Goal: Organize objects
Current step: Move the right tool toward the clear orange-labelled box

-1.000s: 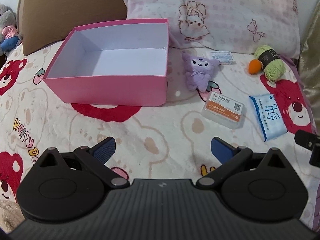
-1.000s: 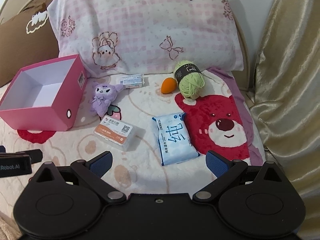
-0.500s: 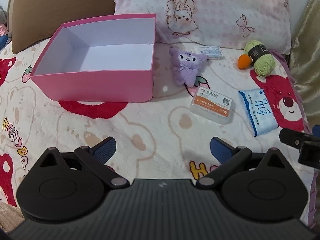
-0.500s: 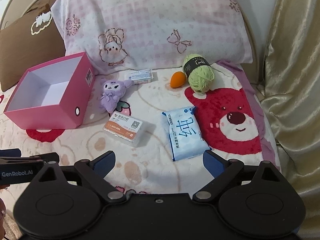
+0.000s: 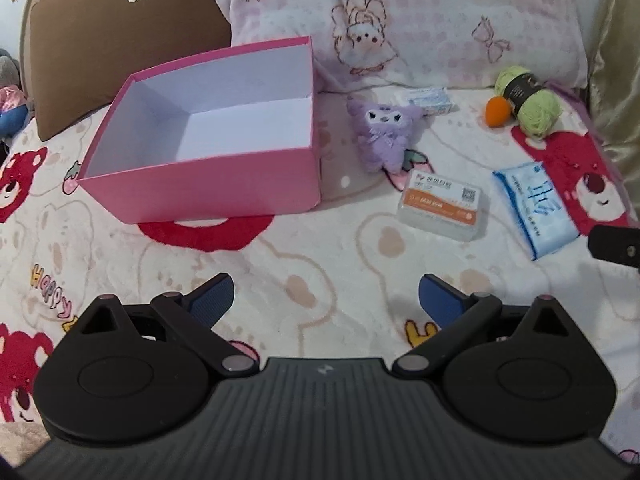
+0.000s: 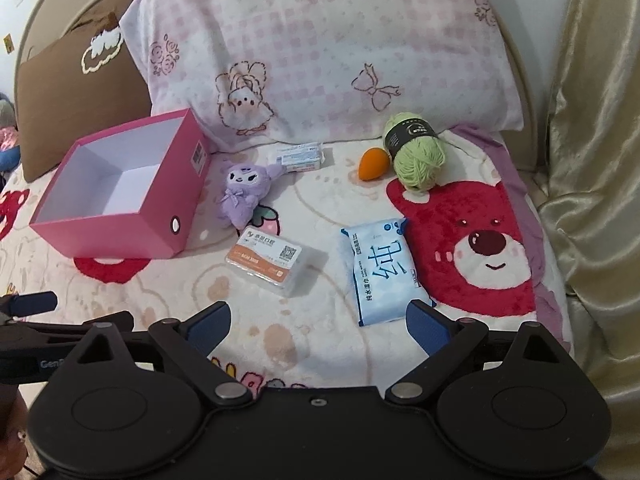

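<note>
Bedspread (image 6: 320, 200): wipes pack (image 6: 382, 272) before right gripper (image 6: 318, 322)

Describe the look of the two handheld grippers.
Both match: the left gripper and right gripper have matte black ribbed bodies, two round black discs, black linkage arms with silver pivot pins, and blue textured finger pads. White lettering marks one side.

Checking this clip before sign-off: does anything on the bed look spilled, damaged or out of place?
Nothing stands out. The pink box sits upright and empty; the plush, card case, wipes pack, yarn and orange sponge lie loose but intact.
</note>
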Motion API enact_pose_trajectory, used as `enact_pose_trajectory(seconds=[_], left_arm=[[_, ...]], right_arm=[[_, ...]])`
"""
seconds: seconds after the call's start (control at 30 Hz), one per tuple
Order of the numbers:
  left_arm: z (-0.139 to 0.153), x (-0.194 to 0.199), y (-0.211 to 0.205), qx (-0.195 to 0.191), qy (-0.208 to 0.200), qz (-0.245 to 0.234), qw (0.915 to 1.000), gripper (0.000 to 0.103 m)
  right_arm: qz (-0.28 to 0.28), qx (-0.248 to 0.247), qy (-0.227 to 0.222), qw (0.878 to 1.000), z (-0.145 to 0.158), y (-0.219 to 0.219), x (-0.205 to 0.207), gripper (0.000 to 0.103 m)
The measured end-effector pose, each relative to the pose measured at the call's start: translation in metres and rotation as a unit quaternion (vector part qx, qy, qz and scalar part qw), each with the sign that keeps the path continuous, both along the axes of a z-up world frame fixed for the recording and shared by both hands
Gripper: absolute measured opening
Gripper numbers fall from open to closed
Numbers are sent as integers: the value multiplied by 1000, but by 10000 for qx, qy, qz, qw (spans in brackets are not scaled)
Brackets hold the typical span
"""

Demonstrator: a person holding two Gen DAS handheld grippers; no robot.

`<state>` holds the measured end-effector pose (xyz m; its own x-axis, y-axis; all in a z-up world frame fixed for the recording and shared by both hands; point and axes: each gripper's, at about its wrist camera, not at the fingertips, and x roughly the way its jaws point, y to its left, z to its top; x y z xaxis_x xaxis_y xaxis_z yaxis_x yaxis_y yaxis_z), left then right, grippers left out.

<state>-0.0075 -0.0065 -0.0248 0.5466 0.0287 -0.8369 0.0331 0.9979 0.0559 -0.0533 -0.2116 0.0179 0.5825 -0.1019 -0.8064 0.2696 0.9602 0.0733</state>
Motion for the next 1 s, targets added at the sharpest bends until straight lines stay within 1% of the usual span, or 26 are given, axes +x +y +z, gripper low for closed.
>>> enact_pose_trajectory(seconds=[0.07, 0.17, 0.23, 0.37, 0.6, 0.73, 0.83, 1.0], left_arm=[[-1, 0, 0, -43, 69, -15, 10000, 97], [1, -3, 2, -259, 192, -57, 9995, 95], [3, -5, 3, -353, 180, -50, 9992, 95], [4, -4, 0, -167, 265, -159, 9994, 95], [18, 0, 4, -592, 295, -257, 9975, 95], [26, 1, 4, -755, 290, -354, 9961, 95], [33, 2, 1, -751, 249, -485, 9957, 95], [46, 5, -8, -549, 92, -676, 9962, 95]], right_arm=[[61, -40, 16, 10000, 1, 1, -1, 96], [118, -140, 73, 9998, 5, 0, -2, 96], [165, -253, 134, 9995, 6, -2, -3, 96], [241, -350, 258, 9988, 8, -8, -3, 95], [438, -450, 338, 9975, 13, -12, -7, 95], [595, -502, 357, 9963, 17, -14, -8, 95], [684, -494, 380, 9957, 18, -16, -7, 95], [821, -502, 395, 9946, 19, -18, -6, 93]])
